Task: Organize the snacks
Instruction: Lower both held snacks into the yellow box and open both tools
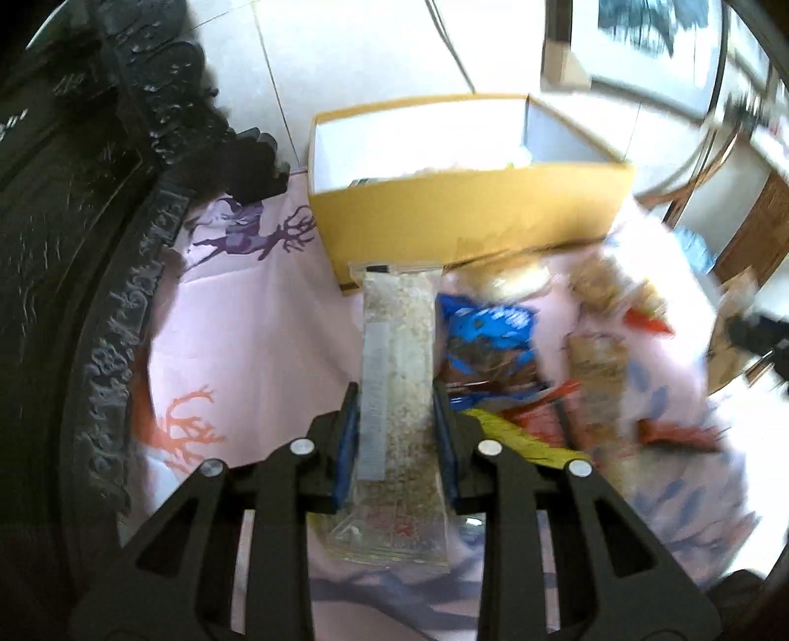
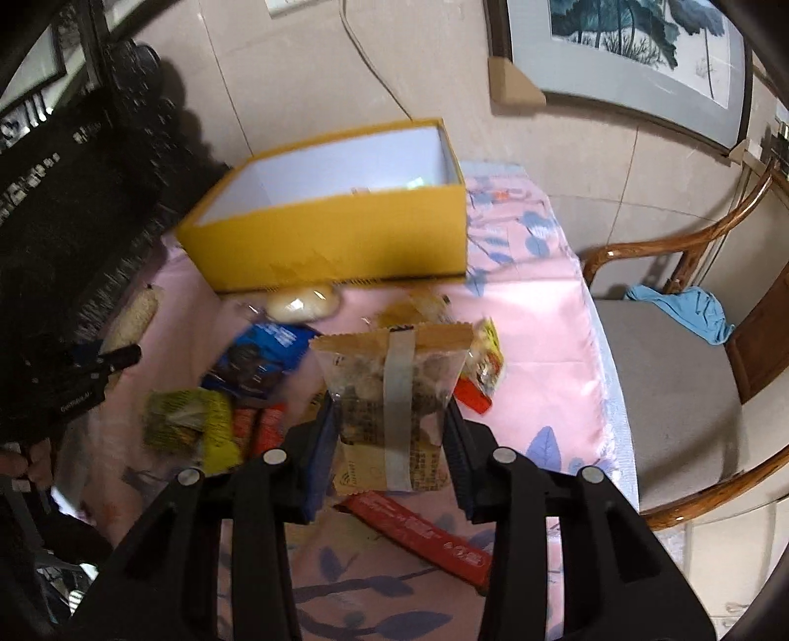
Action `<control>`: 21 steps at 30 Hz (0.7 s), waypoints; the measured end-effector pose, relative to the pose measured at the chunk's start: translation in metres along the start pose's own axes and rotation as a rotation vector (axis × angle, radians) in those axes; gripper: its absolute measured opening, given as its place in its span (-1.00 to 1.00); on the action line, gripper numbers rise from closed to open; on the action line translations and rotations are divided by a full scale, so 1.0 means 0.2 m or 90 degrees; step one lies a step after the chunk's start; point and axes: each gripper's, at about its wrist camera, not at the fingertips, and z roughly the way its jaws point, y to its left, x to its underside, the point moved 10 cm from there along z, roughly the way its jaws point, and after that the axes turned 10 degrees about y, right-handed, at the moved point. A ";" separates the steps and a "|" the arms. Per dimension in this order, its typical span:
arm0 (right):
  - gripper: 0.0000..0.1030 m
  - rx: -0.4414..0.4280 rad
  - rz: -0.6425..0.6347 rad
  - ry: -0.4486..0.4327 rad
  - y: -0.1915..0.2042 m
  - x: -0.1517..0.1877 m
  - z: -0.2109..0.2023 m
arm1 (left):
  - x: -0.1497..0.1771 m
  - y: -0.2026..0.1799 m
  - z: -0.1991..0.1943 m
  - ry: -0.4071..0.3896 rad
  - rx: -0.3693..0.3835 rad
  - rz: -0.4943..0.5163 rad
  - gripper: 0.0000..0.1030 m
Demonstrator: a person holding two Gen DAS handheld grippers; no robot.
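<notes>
Clear grain bar (image 1: 398, 365) pinched in left gripper (image 1: 394, 429); right gripper (image 2: 389, 434) pinches brown-topped snack pouch (image 2: 394, 389).

box (image 2: 345, 236) yellow | tablecloth (image 2: 532, 315) pink, blue leaves | packet (image 1: 485, 320) blue

The yellow box (image 1: 473, 217) hides nearly all its contents behind its near wall in both views. Motion blur smears the snack packets (image 1: 606, 355) at the left-wrist view's right side, their print unreadable. The picture's top edge crops the framed painting (image 2: 636, 44).
</notes>
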 end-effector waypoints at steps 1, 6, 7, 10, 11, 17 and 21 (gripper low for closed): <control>-0.21 -0.003 -0.004 -0.011 0.01 -0.01 -0.03 | -0.01 0.00 -0.03 -0.006 0.021 -0.015 -0.46; -0.21 -0.026 -0.015 -0.065 0.06 -0.12 -0.20 | -0.09 -0.01 -0.22 -0.038 0.009 -0.019 -0.46; -0.21 -0.031 -0.015 -0.076 0.06 -0.16 -0.23 | -0.11 -0.02 -0.26 -0.049 0.007 -0.019 -0.46; -0.21 -0.049 -0.013 -0.111 0.07 -0.30 -0.31 | -0.23 -0.01 -0.34 -0.081 -0.011 -0.016 -0.46; -0.21 -0.052 -0.019 -0.129 0.08 -0.37 -0.35 | -0.27 0.00 -0.36 -0.090 -0.021 -0.012 -0.46; -0.21 -0.060 -0.043 -0.207 0.13 -0.76 -0.44 | -0.62 0.03 -0.43 -0.151 -0.053 -0.011 -0.46; -0.22 -0.065 -0.070 -0.231 0.16 -1.04 -0.39 | -0.85 0.03 -0.41 -0.176 -0.053 -0.015 -0.46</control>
